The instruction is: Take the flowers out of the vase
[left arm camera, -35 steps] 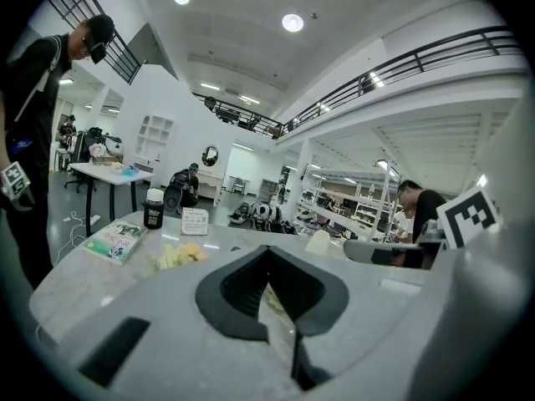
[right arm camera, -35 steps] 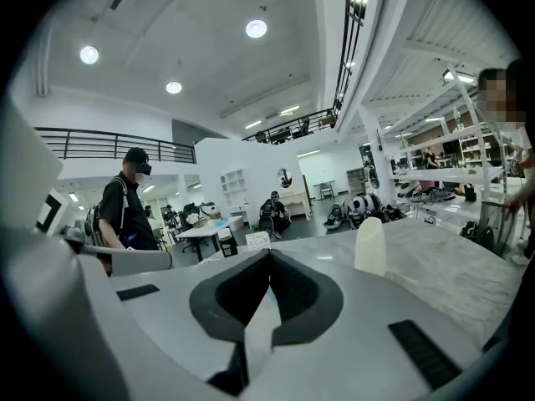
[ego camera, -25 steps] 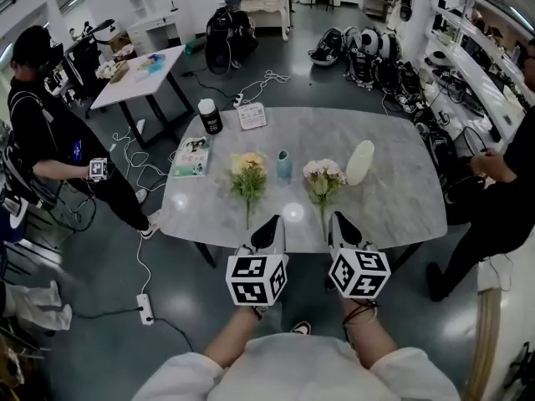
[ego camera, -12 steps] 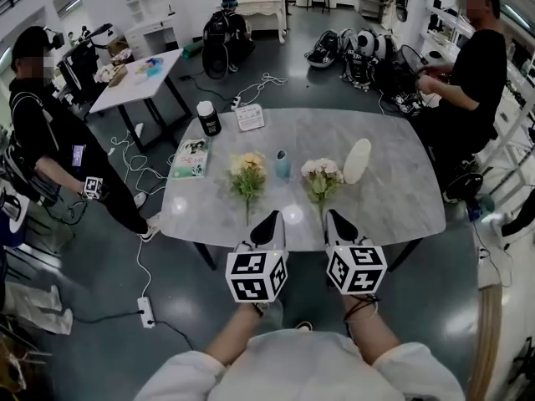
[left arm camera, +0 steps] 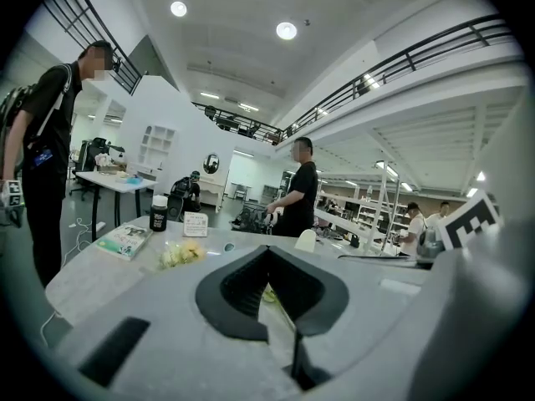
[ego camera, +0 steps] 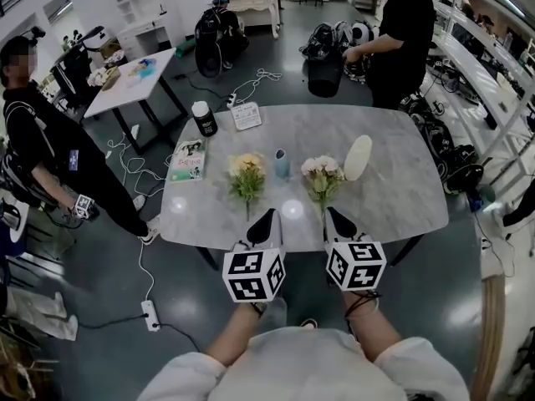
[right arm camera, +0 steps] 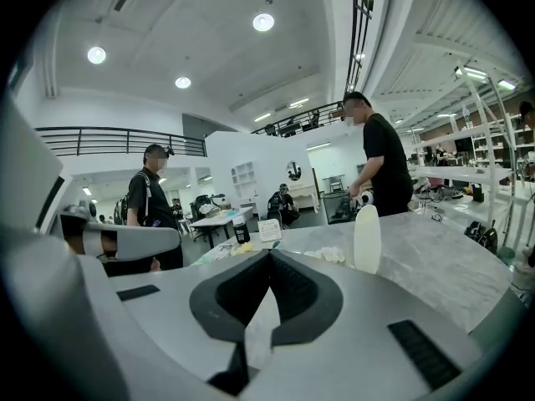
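Head view, left gripper (ego camera: pixel 268 219) jaws together on nothing, right gripper (ego camera: pixel 333 216) likewise, both over near table (ego camera: pixel 393 199) edge, yellow flowers (ego camera: pixel 247 175) and white flowers (ego camera: pixel 323 176) lying just ahead, blue vase (ego camera: pixel 282 164) between them, white vase (ego camera: pixel 359 159) beside.

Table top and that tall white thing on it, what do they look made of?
Table top: marble or a marble-look slab, pale grey with faint veining. It is polished, since ceiling lights glare off it.
Tall white thing: smooth, even off-white with no sharp shine. It is probably matte ceramic or plastic; the look leaves it open.
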A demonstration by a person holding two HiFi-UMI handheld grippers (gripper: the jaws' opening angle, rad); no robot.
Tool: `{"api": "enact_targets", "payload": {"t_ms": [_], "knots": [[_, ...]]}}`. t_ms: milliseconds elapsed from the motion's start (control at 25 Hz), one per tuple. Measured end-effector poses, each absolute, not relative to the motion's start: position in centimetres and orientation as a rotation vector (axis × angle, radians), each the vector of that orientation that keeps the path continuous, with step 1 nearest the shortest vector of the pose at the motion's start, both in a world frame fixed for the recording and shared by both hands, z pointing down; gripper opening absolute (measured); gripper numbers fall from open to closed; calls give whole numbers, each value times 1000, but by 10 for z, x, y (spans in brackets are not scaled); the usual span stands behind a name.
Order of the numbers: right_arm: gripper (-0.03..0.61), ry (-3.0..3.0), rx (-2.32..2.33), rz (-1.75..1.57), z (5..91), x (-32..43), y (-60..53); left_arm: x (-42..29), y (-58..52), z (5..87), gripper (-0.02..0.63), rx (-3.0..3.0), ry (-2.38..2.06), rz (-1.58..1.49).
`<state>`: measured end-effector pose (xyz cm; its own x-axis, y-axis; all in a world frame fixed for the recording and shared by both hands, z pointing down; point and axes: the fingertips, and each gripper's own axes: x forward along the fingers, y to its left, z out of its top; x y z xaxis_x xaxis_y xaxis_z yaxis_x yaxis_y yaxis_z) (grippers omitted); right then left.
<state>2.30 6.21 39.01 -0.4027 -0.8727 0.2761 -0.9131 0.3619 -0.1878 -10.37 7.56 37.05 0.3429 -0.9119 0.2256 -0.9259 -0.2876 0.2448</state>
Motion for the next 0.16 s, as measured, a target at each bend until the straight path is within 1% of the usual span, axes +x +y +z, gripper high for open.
{"api": "enact_targets", "payload": {"t_ms": [160], "knots": [[4, -2475, 1634, 479, 397, 24, 60, -102, 73, 376, 8, 2285, -1624, 75]]}}
